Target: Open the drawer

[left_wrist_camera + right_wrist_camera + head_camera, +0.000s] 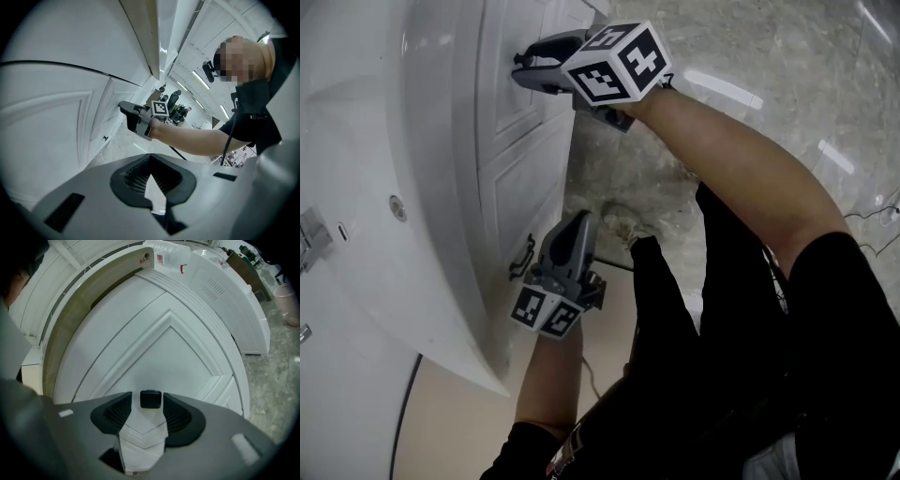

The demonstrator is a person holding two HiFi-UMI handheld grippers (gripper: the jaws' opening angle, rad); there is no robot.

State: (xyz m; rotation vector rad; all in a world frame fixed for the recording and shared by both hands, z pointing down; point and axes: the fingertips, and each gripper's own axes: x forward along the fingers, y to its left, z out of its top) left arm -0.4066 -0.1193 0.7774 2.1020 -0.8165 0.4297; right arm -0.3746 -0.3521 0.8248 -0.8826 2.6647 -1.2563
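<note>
Right hand-held gripper [523,66] is up at the drawer [187,348], top of the head view, nose right against that white panelled front. Down its own view you can see the jaws standing apart, one pad either side of the small dark handle [151,399]. The handle sits in the gap at the tips with white showing on both sides, so the jaws are around it but not pinching it. The drawer front looks level with the rest of the cabinet [441,197], so I'd call it shut, nothing drawn out at all. The left hand-held gripper [577,223] hangs low in the middle of the frame, just beside a lower handle [522,255] on the panel underneath, but off it. In its own view the tips meet and nothing is held between them. The pale stone floor [750,94] fills the upper right of the head view. My reading is that this is the grasp step, with the task barely begun. The next move calls for a squeeze, bringing both pads squarely onto that handle. Then comes a straight pull away from the front along the drawer's own run, not sideways or downward. It's a small handle, and I'd guess the pads could slide off if the pull goes crooked. The left one has no job here that I can see, and it had best stay clear of the front as it comes out.
</note>
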